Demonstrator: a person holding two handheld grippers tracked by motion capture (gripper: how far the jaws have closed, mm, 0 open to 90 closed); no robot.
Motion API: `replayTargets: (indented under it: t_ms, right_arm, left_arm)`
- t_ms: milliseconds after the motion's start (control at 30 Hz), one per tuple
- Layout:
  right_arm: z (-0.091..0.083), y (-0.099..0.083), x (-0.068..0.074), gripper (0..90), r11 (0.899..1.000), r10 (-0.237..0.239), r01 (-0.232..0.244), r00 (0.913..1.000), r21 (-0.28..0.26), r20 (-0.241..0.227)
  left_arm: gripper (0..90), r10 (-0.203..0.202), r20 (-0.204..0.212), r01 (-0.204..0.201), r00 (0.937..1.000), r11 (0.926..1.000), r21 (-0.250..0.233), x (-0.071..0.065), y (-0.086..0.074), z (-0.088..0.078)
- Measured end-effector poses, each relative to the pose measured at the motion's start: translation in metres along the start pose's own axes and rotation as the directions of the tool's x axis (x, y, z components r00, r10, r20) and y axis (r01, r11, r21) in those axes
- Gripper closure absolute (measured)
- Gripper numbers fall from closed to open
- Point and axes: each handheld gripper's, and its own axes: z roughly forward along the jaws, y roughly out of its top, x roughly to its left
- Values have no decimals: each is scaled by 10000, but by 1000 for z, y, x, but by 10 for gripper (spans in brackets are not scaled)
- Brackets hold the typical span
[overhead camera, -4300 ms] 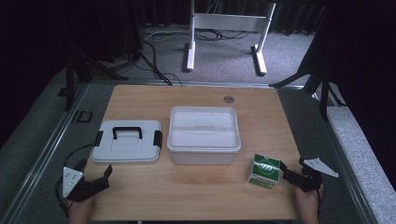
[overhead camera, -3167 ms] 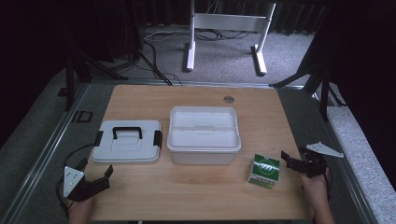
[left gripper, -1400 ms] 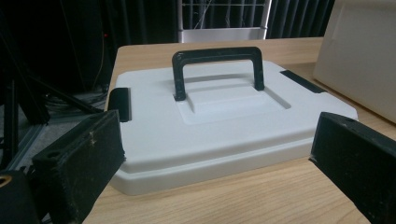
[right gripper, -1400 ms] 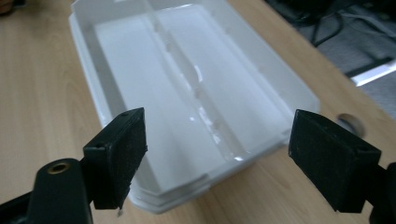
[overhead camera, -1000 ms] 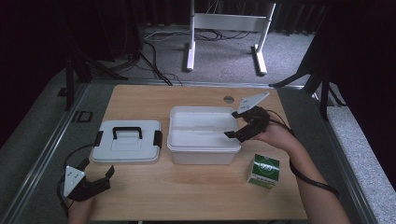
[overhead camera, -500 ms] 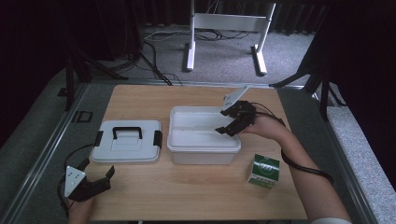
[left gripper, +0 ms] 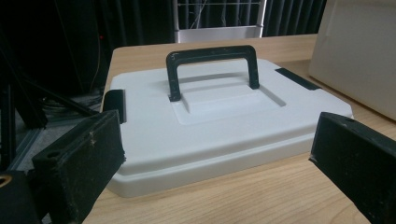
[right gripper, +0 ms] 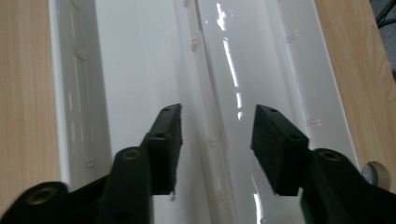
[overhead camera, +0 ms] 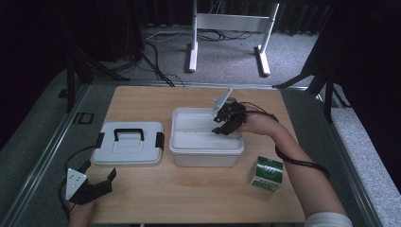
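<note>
Beyond the wooden table [overhead camera: 142, 198], grey carpet and seemingly dark curtains.

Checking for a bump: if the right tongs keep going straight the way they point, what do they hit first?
Most likely the white bin: the right tongs point down into it, straddling a raised ridge inside without touching. Depth is hard to judge.

The right gripper [right gripper: 215, 140] points down into the white bin [right gripper: 135, 56]. Its two black jaws stand partly apart and have just been closing, with a raised glossy ridge [right gripper: 205, 70] of the bin running between them; the pads seem clear of it, though glare makes that hard to judge. Wooden table [right gripper: 23, 93] shows along both sides of the bin.
</note>
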Motion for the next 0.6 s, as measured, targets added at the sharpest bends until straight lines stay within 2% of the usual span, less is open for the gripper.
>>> replayTargets:
  t_ms: [167,300,600]
  right_arm:
    - [8,6,-2,683,9985,-346,358,9989,414,-306]
    - [17,12,-3,720,9948,-602,634,9973,803,-424]
    - [36,24,-5,776,9860,-950,1025,9935,1316,-622]
  left_arm:
    - [23,-2,14,2,10000,10000,20,0,0,0]
    - [23,-4,23,4,10000,10000,21,0,0,0]
    - [23,-10,54,10,10000,10000,18,0,0,0]
